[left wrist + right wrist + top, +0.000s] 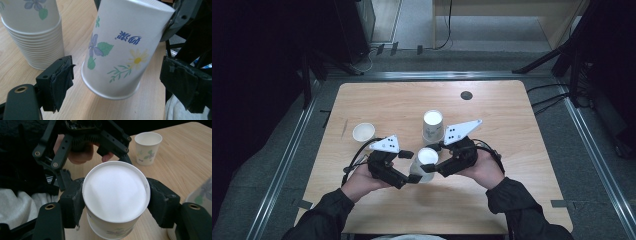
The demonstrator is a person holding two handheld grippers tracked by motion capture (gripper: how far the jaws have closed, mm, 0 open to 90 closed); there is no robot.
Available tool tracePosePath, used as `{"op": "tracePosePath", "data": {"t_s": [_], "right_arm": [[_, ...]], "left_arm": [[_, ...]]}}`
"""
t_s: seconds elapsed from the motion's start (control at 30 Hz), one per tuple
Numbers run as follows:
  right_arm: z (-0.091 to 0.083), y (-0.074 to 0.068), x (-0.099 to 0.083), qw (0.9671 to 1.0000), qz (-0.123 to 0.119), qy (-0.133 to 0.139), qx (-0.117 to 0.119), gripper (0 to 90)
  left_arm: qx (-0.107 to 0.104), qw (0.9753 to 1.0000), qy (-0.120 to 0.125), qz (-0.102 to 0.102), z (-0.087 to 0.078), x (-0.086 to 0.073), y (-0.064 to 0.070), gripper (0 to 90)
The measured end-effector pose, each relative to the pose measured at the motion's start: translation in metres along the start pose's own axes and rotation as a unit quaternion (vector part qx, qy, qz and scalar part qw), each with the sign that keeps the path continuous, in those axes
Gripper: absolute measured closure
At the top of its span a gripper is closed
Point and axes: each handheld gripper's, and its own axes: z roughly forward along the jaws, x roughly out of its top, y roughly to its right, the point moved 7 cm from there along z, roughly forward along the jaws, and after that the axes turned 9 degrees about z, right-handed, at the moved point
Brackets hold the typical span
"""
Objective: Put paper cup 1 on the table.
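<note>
An upside-down paper cup [426, 156] with flower print hangs tilted, its rim off the wooden table [492, 200]. My right gripper [433, 158] is shut on it near its closed base, a pad on either side [115, 202]. In the right gripper view a second rim shows just below the held cup [116, 192], so it may be two nested cups. My left gripper [410, 167] is open, its jaws standing apart on either side of the cup's lower rim [110, 85] without touching it. The left gripper [122, 82] has worn cloth pads [62, 75].
A stack of upside-down paper cups [432, 125] stands just behind the held cup, close to it [32, 37]. One upright cup [363, 132] sits to the left [147, 147]. A dark round plug [466, 95] lies at the table's far side.
</note>
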Motion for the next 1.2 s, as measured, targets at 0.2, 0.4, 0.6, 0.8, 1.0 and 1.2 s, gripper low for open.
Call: {"op": "tracePosePath", "data": {"t_s": [0.2, 0.4, 0.6, 0.8, 1.0, 1.2], "right_arm": [[0.006, -0.006, 0.010, 0.9994, 0.008, 0.016, 0.031, 35.4], [0.008, -0.012, 0.015, 0.9986, 0.001, 0.026, 0.045, 35.4], [0.008, -0.017, 0.017, 0.9982, -0.002, 0.031, 0.051, 35.4], [0.008, -0.015, 0.015, 0.9983, 0.005, 0.025, 0.052, 35.4], [0.010, -0.015, 0.013, 0.9986, 0.001, 0.018, 0.050, 35.4], [0.011, -0.015, 0.012, 0.9985, 0.005, 0.015, 0.053, 35.0]], "left_arm": [[0.002, 1.0000, -0.001, 0.002, 0.001, -0.002, 0.004, 11.9], [0.007, 1.0000, 0.003, 0.001, -0.001, -0.003, 0.004, 12.1], [0.006, 0.9999, 0.010, 0.011, -0.002, -0.002, 0.005, 14.7], [0.010, 0.9993, 0.010, 0.035, -0.003, -0.001, 0.010, 23.7], [0.009, 0.9992, 0.001, 0.040, -0.002, -0.002, 0.011, 27.0], [0.013, 0.9990, -0.006, 0.042, -0.001, -0.003, 0.011, 28.4]]}}
